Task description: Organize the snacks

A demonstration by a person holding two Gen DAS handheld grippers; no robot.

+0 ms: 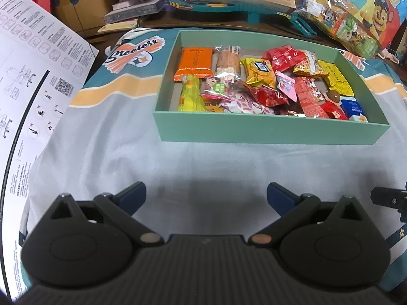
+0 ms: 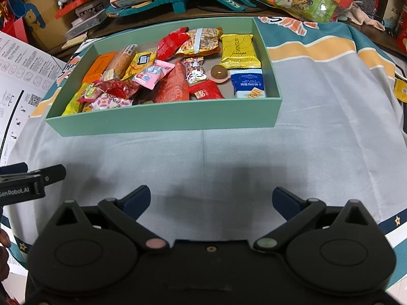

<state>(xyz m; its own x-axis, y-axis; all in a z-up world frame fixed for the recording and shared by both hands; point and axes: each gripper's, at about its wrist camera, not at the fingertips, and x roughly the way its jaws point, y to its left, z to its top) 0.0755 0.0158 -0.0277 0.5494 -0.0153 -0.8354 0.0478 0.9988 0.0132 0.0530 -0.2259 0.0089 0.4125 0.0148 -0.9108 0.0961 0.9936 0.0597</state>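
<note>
Snacks [image 2: 165,71] fill the green box [image 2: 162,119] in mid-frame while both the left gripper [image 1: 206,195] and right gripper [image 2: 211,199] hover spread and empty low over the cloth [image 2: 318,139], so the sorting looks nearly done, with one yellow packet [image 2: 400,90] at far right seemingly left to fetch.

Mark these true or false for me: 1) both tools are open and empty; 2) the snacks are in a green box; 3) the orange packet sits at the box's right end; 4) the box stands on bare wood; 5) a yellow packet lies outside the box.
1) True: the left tool and the right tool are open and hold nothing.
2) True: the snacks lie in the green box.
3) False: the orange packet is at the left end.
4) False: the box stands on a cloth.
5) True: a yellow packet lies on the cloth, right of the box.
</note>
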